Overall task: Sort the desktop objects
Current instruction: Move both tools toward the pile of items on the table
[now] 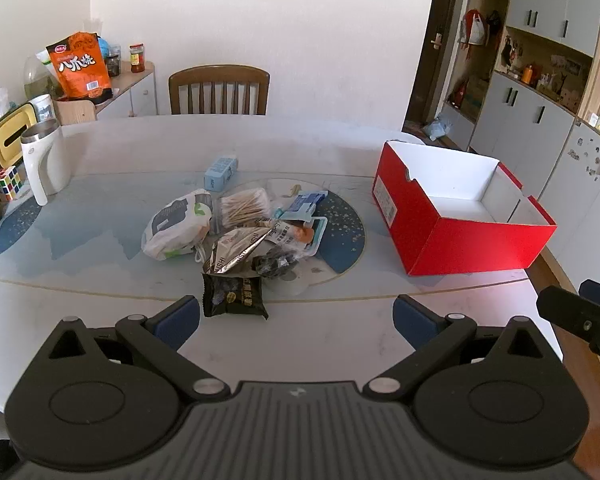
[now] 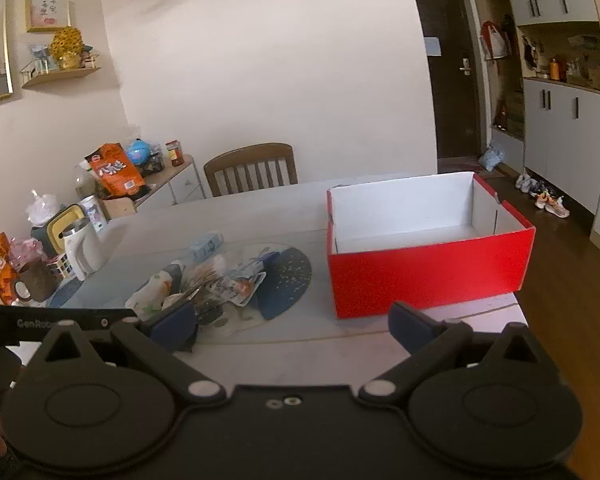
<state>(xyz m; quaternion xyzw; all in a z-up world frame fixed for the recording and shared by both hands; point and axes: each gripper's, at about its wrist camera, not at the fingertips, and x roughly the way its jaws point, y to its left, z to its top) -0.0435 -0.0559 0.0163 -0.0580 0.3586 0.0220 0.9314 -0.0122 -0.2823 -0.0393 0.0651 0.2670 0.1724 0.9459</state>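
Pale walls, a wooden chair [image 1: 219, 90] and grey cabinets frame the round table [image 1: 100, 308] on which I am working. Left wrist view: my left gripper [image 1: 296, 318] hangs over the near edge of the table, jaws wide apart with nothing between them, pointing at the heap of small things at the table's centre. Nearest to it lies a dark snack packet [image 1: 234, 295]; behind that, touching one another, lie a silver foil wrapper [image 1: 236, 254], a white drawstring pouch [image 1: 178, 224], a clear box of cotton swabs [image 1: 244, 208] and a blue-and-white sachet [image 1: 304, 204], with a small light-blue carton [image 1: 221, 172] just beyond the heap toward the far edge. The red box [image 1: 460, 240] stands open near the right edge, well apart from the heap, its white inside showing nothing in it. A white jug [image 1: 46, 160] and a puzzle cube [image 1: 7, 182] stay at the left edge, and part of the other gripper shows at the frame's right border. Right wrist view: my right gripper [image 2: 292, 326] also stands with jaws fully apart and empty, over the near edge between the heap [image 2: 220, 280] and the red box [image 2: 424, 276], whose interior again looks bare. I judge the sorting not yet begun: no item is in the box and none is gripped, so the whole heap remains to be moved, the dark packet being the easiest first pick.
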